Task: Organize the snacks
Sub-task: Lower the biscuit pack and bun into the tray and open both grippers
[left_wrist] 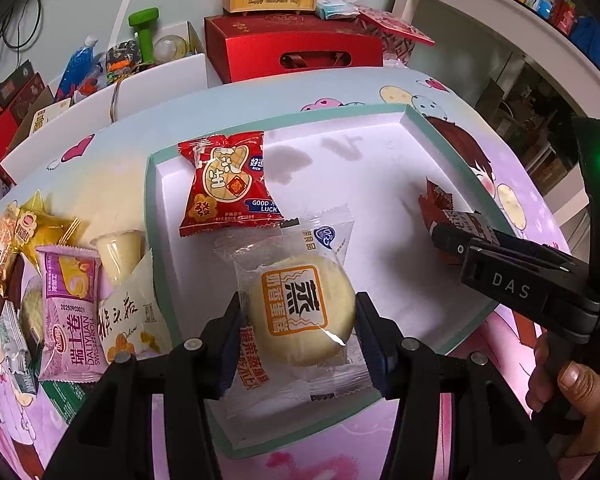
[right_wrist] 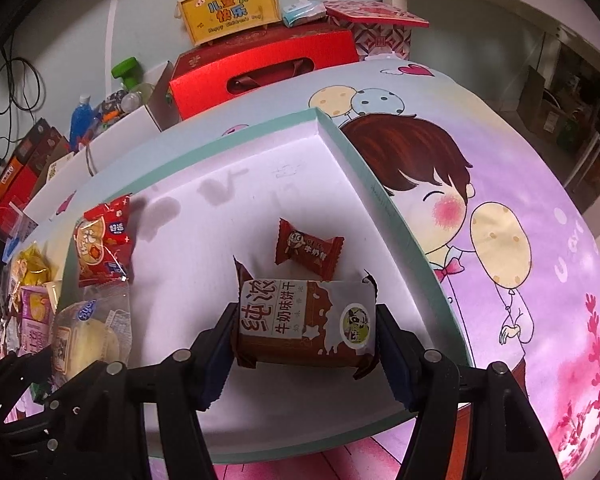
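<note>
Left gripper (left_wrist: 298, 322) pinches soft round steamed cake in crinkly clear wrapper (left_wrist: 300, 312) by its sides above white teal-rimmed tray (left_wrist: 440, 148); squashable, so grip lightly

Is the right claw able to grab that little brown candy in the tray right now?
Probably not yet: the right claw is already shut on the milk biscuit pack, which sits between it and the small brown candy.

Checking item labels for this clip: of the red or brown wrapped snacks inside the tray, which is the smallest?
The small brown twist-end candy, lying alone near the tray's right wall. The red peanut packet and the brown milk biscuit pack are clearly bigger.
</note>
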Tool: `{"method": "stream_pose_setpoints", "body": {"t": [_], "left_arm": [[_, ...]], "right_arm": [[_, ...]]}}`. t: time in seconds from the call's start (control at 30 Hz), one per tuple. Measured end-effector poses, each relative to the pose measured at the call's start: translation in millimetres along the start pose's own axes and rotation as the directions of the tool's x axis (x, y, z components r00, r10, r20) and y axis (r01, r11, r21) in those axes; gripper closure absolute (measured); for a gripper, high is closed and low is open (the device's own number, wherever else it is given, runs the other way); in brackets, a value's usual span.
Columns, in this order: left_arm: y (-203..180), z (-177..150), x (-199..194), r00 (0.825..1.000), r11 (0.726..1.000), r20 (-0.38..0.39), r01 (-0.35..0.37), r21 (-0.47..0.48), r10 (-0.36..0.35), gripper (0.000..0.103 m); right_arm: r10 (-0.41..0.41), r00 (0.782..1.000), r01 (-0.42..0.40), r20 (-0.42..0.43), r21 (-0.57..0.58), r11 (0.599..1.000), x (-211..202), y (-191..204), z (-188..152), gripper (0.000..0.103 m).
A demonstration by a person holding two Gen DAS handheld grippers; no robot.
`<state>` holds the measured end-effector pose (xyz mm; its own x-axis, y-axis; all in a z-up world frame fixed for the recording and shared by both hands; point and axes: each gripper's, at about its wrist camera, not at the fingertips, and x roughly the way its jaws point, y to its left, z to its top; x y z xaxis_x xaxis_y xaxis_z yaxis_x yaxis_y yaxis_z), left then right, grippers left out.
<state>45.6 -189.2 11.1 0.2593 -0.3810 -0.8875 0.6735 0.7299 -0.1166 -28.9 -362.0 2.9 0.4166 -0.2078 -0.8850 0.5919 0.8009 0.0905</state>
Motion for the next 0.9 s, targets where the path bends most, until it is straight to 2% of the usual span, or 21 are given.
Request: {"method": "stream_pose_setpoints", "body": {"t": [0.53,0.67,0.83,0.9], "left_arm": [[2,3,-5,1.0,1.0,0.006,-0.011,-0.005,0.011,0.049],[4,4,-7,1.0,1.0,0.008,-0.022,-0.013,0.022,0.041],[7,5,-12,0.999,0.999,0.019,-0.03,-0.022,0.03,0.04],[9,5,-14,0.999,0.999,0.025,-0.038,-0.026,0.038,0.036]], "right_arm": [[-0.006,1.0,0.005,-0.021,-0.013,1.0,5,3,2,0.034],[0.008,1.0,-0.008,-0.025,0.0,1.0,6,1,2,0.028],[0.004,1.0,-0.004,-0.011,0.009,1.0,2,-1,2,0.021],[0.004,1.0,-0.004,-0.007,0.013,1.0,1,-2,2,0.02]]}}
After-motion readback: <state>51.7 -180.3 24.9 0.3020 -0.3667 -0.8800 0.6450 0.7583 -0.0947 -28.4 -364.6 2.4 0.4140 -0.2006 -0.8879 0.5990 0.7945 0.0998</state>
